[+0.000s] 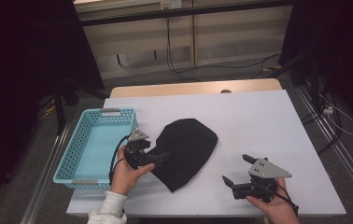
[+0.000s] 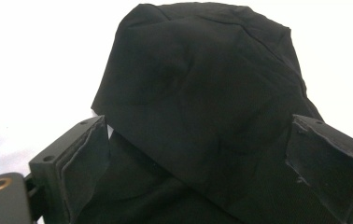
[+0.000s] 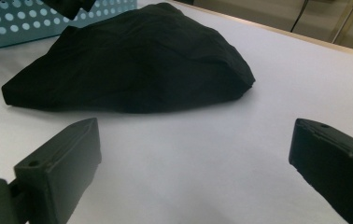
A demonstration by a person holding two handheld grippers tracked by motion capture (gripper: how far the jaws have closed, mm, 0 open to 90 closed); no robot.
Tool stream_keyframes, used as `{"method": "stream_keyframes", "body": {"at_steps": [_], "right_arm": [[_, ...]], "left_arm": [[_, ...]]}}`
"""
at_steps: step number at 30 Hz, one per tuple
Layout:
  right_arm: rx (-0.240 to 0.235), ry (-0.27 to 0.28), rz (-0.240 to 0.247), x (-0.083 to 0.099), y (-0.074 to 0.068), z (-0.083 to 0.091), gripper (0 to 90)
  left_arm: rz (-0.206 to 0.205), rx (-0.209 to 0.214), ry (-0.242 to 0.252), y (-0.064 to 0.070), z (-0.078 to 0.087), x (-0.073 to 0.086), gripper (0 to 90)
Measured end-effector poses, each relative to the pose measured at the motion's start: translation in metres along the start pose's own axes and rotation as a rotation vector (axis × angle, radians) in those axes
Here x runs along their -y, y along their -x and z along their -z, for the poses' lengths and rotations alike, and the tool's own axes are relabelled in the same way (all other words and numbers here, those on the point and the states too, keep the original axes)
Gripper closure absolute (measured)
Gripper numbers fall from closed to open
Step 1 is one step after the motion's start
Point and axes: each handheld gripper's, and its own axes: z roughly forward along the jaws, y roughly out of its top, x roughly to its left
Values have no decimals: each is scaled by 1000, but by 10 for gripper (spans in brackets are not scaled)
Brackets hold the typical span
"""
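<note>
While the pale blue perforated plastic basket point(image 1: 83, 144) sits at the left edge of the white table point(image 1: 258, 121), the left gripper point(image 1: 158, 157) lies just to its right, held low by the person's left hand point(image 1: 124, 175) with a light knitted sleeve point(image 1: 107, 212) behind it. Its jaws stand spread apart, and in the left gripper view the near edge of the crumpled black fabric cloth point(image 2: 198, 107) lies between them (the fabric reaches up against both pads, yet nothing is pinched). That cloth rests on the table just right of the basket, roughly at the middle of the near half, bunched into a rounded mound with a pointed corner towards the person. Further right, well apart from the cloth, the right gripper point(image 1: 234, 170) hovers over bare table in the person's right hand point(image 1: 277, 207), its jaws wide apart and holding nothing, pointing left towards the cloth.
</note>
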Motion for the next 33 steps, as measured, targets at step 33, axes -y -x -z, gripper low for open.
{"method": "stream_keyframes", "body": {"at_steps": [33], "right_arm": [[-143, -74, 77, -33, -45, -77, 62]], "left_arm": [[-9, -22, 12, 3, 11, 8, 85]]}}
